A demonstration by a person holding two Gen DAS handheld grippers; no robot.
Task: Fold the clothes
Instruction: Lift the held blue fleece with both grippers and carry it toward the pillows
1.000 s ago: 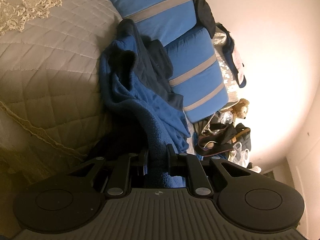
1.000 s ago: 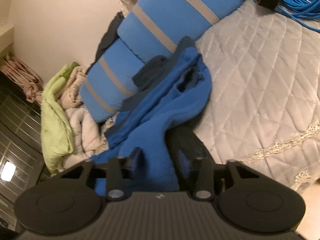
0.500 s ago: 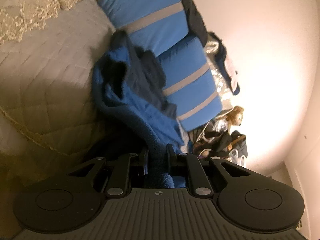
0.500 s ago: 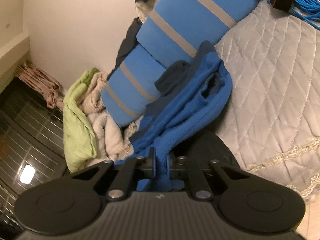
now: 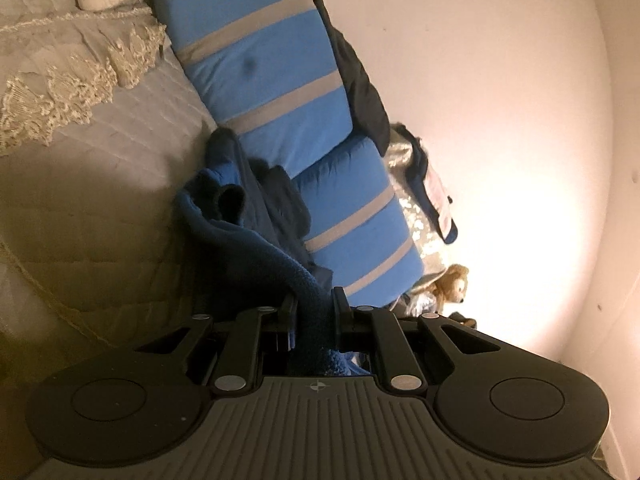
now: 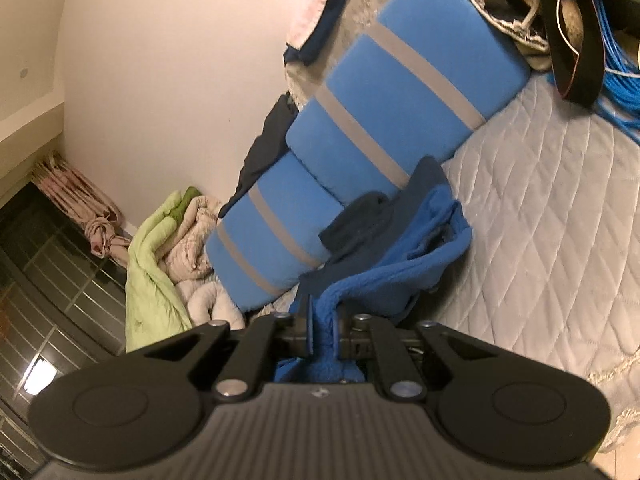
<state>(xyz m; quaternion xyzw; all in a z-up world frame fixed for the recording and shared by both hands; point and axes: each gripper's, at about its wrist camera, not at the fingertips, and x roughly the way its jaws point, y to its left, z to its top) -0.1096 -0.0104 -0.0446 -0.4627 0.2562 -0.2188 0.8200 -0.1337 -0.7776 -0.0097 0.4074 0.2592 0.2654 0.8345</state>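
A blue fleece garment (image 5: 256, 236) with dark navy trim hangs stretched from the quilted bed up to both grippers. In the left wrist view my left gripper (image 5: 314, 306) is shut on a bunched edge of the fleece, which runs straight between its fingers. In the right wrist view my right gripper (image 6: 323, 320) is shut on another edge of the same blue fleece garment (image 6: 396, 256). The far end of the garment still rests on the bed against the blue pillows, with a sleeve opening facing outward.
Two blue pillows with grey stripes (image 5: 280, 80) (image 6: 404, 92) lean against the wall behind the garment. The grey quilted bedspread (image 6: 552, 220) has a lace border (image 5: 72, 84). A green blanket (image 6: 156, 256), blue cables (image 6: 616, 64), dark clothes and a plush toy (image 5: 448, 280) lie around.
Both grippers have risen and pulled back, lifting the fleece so it stretches longer. The right gripper's fingers, apart a second ago, have shut on the fleece.
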